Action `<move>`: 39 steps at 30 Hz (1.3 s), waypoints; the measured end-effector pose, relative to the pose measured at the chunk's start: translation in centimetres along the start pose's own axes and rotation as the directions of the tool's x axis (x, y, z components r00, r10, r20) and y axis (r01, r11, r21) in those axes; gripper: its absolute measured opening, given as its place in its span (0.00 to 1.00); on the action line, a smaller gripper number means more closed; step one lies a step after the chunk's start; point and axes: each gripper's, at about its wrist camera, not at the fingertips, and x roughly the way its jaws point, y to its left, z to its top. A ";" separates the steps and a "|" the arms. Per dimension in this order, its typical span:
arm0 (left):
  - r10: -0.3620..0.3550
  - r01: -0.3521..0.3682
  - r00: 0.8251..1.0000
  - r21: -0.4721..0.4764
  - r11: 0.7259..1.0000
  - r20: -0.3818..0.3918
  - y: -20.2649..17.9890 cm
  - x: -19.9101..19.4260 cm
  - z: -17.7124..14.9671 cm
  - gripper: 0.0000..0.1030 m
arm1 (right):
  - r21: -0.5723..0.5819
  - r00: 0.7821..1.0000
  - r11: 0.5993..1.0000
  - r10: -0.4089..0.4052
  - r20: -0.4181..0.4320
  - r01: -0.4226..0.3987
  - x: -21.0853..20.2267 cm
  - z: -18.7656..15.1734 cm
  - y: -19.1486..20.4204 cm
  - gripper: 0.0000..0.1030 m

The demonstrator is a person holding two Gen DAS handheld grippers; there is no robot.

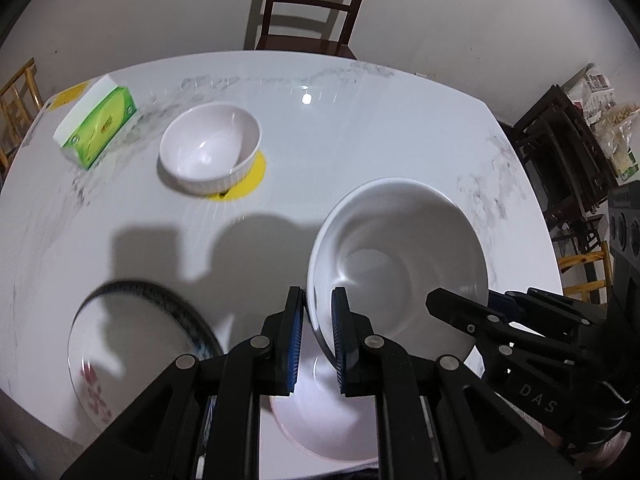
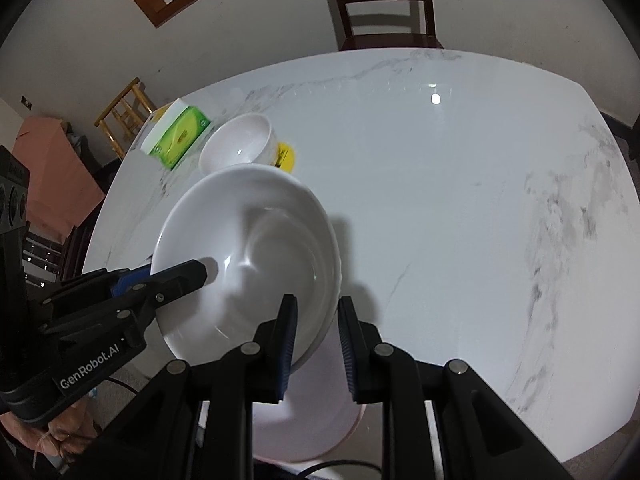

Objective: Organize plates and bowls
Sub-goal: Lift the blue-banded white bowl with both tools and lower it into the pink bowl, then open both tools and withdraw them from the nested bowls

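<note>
Both my tongs clamp the rim of the big white bowl [image 1: 400, 256], my left gripper [image 1: 318, 340] on its left edge and my right gripper [image 2: 318, 344] on its right, holding it tilted above the marble table [image 2: 460, 200]. A pale plate [image 1: 320, 420] lies directly beneath it, the ribbed bowl [image 1: 210, 148] sits farther off on a yellow disc [image 1: 250, 182], and the patterned plate [image 1: 132, 344] rests at the near left.

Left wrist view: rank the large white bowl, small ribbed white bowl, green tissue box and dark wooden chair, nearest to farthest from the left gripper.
1. Large white bowl: its rim is clamped in the left gripper, right of centre.
2. Small ribbed white bowl: mid-table, left, on a yellow disc.
3. Green tissue box: far left, near the table edge.
4. Dark wooden chair: beyond the table's far edge.
</note>
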 end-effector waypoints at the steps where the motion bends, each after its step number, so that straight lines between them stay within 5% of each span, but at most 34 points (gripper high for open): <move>1: 0.001 -0.001 1.000 -0.003 1.000 -0.004 0.0 0.0 -0.5 0.11 | -0.003 1.000 1.000 0.001 -0.006 -0.001 0.1 -0.5 0.2 0.21; 15: 0.044 -0.044 0.994 0.004 0.999 -0.103 -0.1 2.1 -6.0 0.11 | -0.018 0.994 1.000 -0.021 -0.104 0.020 2.2 -5.5 0.6 0.21; 39: 0.094 -0.089 0.987 0.039 0.995 -0.134 -0.5 3.6 -6.3 0.11 | -0.025 0.983 0.997 -0.071 -0.167 0.068 4.4 -5.8 0.9 0.23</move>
